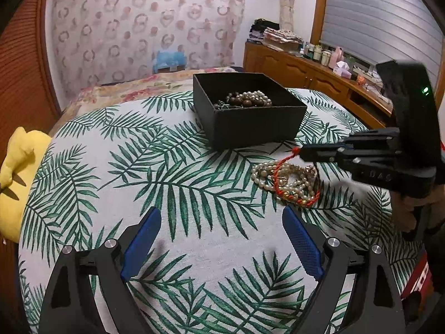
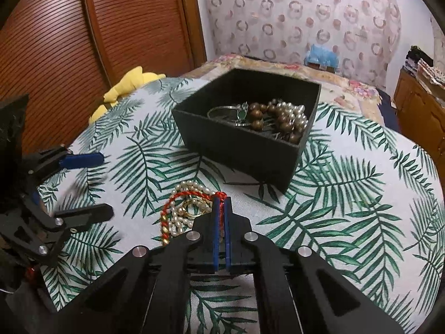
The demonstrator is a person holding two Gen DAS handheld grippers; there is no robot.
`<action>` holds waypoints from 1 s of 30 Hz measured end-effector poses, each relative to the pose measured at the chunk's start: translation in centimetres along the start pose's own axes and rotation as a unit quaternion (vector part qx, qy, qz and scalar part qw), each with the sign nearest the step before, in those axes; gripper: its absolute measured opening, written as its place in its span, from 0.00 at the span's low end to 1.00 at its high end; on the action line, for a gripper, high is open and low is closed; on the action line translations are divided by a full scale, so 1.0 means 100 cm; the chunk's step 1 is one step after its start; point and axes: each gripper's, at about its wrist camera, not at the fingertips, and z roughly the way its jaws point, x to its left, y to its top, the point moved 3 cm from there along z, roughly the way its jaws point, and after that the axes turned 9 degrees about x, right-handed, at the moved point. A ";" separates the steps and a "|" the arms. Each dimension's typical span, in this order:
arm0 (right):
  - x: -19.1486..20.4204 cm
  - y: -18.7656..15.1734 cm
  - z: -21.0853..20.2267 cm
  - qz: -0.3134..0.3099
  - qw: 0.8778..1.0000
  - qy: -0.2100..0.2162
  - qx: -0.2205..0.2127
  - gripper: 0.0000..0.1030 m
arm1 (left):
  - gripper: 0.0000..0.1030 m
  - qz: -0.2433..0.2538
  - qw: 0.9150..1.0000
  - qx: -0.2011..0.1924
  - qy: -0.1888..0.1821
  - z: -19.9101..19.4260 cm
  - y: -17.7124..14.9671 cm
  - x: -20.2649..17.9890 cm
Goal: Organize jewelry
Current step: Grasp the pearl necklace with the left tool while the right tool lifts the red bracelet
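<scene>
A black open box [image 1: 258, 128] [image 2: 236, 144] stands on the leaf-print cloth and holds wooden beads, pearls [image 2: 289, 117] and a silver bangle [image 2: 222, 111]. In front of it lies a pile of pearl strands [image 1: 286, 181] [image 2: 180, 217] with a red cord bracelet [image 1: 281, 189] [image 2: 178, 199]. My right gripper [image 2: 222, 199] [image 1: 301, 151] is shut on the red cord's end, just above the pile. My left gripper [image 1: 222, 236] [image 2: 105, 183] is open and empty, left of the pile.
A yellow plush toy [image 1: 16, 178] [image 2: 125, 89] lies at the table's left edge. A bed with a floral cover [image 2: 278, 64] is behind the table. A wooden dresser [image 1: 306, 69] with bottles stands to the right. Wooden louvred doors [image 2: 69, 41] stand at left.
</scene>
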 end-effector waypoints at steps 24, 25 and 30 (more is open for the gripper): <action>-0.038 -0.022 -0.037 0.026 0.999 -0.028 -0.029 0.03 | 0.28 0.039 0.997 0.059 -0.025 0.052 0.043 -0.019; -0.038 -0.022 -0.037 0.026 0.999 -0.027 -0.028 0.03 | 0.27 0.042 0.997 0.060 -0.022 0.052 0.044 -0.020; -0.038 -0.023 -0.036 0.025 0.999 -0.028 -0.027 0.03 | 0.11 0.059 0.996 0.062 0.007 0.056 0.047 -0.024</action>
